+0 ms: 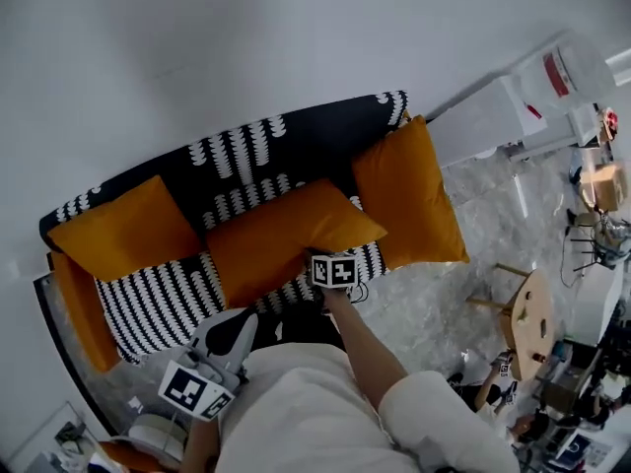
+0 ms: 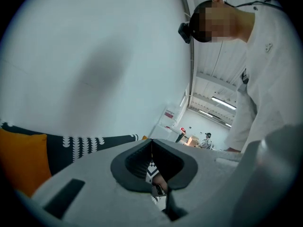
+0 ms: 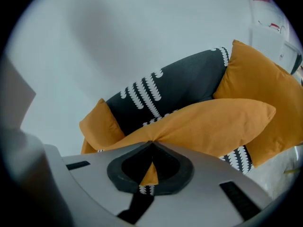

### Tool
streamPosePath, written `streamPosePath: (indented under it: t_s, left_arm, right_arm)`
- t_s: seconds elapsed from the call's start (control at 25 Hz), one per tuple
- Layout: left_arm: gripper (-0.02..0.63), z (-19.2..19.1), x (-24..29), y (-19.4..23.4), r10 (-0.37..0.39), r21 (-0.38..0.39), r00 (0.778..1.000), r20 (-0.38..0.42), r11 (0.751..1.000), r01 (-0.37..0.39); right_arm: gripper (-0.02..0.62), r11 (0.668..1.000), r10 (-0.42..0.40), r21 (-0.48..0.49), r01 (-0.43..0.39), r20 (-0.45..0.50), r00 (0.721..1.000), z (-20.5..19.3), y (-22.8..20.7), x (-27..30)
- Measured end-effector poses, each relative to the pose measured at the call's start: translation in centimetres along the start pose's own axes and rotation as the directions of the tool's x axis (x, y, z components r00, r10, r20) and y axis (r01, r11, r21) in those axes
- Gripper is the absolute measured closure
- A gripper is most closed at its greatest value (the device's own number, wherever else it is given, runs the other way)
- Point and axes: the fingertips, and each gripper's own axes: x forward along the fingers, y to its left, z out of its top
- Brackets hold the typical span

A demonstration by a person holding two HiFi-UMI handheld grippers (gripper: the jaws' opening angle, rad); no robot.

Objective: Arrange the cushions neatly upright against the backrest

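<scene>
A black-and-white patterned sofa (image 1: 237, 151) stands against the wall. The middle orange cushion (image 1: 281, 239) hangs tilted above the seat, and my right gripper (image 1: 317, 256) is shut on its front edge; orange fabric is pinched between the jaws (image 3: 151, 144). A second orange cushion (image 1: 123, 230) leans at the left of the backrest, and a third (image 1: 409, 190) stands at the right end. Another orange cushion (image 1: 79, 313) lies along the left arm. My left gripper (image 1: 240, 325) hovers before the seat, shut on nothing (image 2: 151, 141).
A white wall (image 1: 246, 37) rises behind the sofa. A white cabinet (image 1: 493, 116) stands just right of it. A wooden stool (image 1: 527, 318) and cluttered shelves (image 1: 601, 215) sit on the marble floor (image 1: 434, 304) at the right. The person's body fills the lower view.
</scene>
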Motion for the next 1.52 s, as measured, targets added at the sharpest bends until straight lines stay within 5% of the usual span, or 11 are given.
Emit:
streamPosePath:
  t_s: [0.48,1.04,1.2,1.36,1.44,1.52]
  left_arm:
    - [0.594,2.6,-3.6,4.4,0.112,-0.046,0.989,0.099,0.993,-0.108]
    - [0.594,3.9,-1.7,5.6,0.208,-0.036,0.97,0.125,0.978,-0.205]
    - [0.595,3.9,-0.8,5.6,0.199,-0.028,0.973,0.114,0.98,-0.197]
    - [0.594,3.3,-0.3,5.9,0.195,-0.033,0.976,0.097,0.981,-0.192]
    - [0.594,2.9,0.2,5.7,0.189,-0.021,0.979,0.075,0.982,-0.188]
    - [0.594,2.4,0.3,5.4,0.196,-0.008,0.979,0.054,0.981,-0.195]
  right_arm:
    - [0.588,0.994,0.027,0.105,-0.04,0.13,0.991,10.9,3.6,-0.5]
    - [0.589,0.934,-0.04,0.354,-0.043,0.223,0.974,12.9,-0.2,-3.8]
    - [0.591,0.928,-0.03,0.36,-0.097,0.331,0.943,15.9,0.4,-5.9]
    - [0.591,0.985,-0.137,0.138,0.101,0.281,0.95,17.7,-0.5,-4.9]
    - [0.589,0.952,-0.268,0.205,0.226,0.21,0.94,14.0,-5.2,-4.2]
    - [0.589,0.93,-0.264,0.299,0.213,0.14,0.954,8.2,-8.7,-3.8]
